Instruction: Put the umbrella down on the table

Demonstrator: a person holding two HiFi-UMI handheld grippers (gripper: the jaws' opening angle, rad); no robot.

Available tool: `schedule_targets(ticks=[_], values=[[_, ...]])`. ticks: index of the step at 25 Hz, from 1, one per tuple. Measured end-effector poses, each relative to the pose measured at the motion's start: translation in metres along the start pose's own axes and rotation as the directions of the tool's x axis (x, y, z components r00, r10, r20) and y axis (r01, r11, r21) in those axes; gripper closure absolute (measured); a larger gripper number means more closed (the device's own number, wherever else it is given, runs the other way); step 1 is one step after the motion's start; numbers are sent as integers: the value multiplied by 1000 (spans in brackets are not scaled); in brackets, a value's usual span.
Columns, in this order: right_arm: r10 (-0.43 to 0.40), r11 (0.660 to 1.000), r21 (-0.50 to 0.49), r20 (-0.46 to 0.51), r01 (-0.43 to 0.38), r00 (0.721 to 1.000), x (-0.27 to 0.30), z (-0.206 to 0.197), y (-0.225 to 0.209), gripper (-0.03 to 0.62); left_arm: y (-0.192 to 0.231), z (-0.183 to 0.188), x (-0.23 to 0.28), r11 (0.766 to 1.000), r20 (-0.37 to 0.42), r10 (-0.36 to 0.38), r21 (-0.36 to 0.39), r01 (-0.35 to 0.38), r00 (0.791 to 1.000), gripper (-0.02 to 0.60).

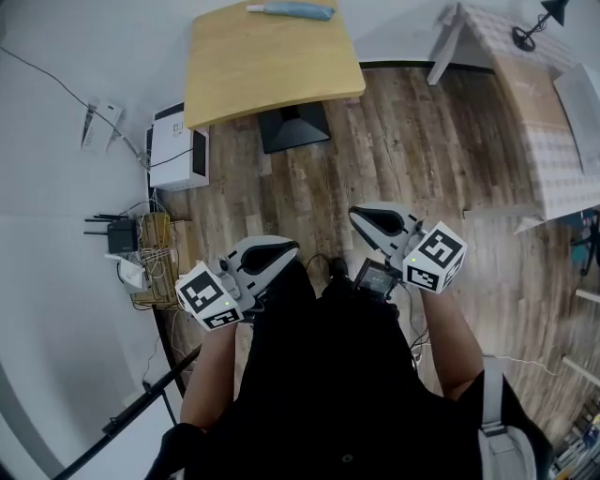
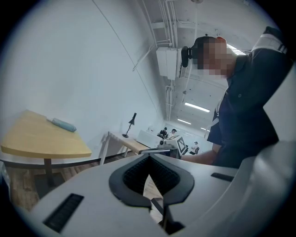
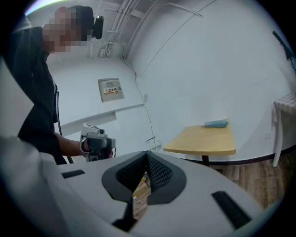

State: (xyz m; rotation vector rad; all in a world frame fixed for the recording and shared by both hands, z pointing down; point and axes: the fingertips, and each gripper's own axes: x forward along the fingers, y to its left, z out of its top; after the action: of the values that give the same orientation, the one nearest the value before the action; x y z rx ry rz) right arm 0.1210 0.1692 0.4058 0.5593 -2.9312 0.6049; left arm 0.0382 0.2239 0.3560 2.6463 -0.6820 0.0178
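While both claws hung over the wooden floor (image 1: 450,187), well apart from the table (image 1: 272,80), I logged the following.
- Umbrella (image 1: 291,10): folded, teal, lying flat along the table's far edge, toward its right corner, with nothing touching it.
- Left gripper (image 1: 267,253): jaws together, empty.
- Right gripper (image 1: 380,223): jaws together, empty.
- Task, by my judgement: complete, nothing left to place.
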Motion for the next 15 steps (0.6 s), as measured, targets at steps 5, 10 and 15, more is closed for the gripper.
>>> schedule_targets(ticks=[5,10,15], values=[[0,1000,22,-2,0,1000,0,-15,12,576,-11,-8,-8,1000,-22,-16,1,16,1000,569],[-13,1000,-3,2,13,1000,10,-6,28,576,-11,-2,-23,999,6,-33,12,33,999,569],[-21,998,-56,-8,20,1000,23,5,46,576,-10,4,-43,998,43,-50,34,49,998,569]])
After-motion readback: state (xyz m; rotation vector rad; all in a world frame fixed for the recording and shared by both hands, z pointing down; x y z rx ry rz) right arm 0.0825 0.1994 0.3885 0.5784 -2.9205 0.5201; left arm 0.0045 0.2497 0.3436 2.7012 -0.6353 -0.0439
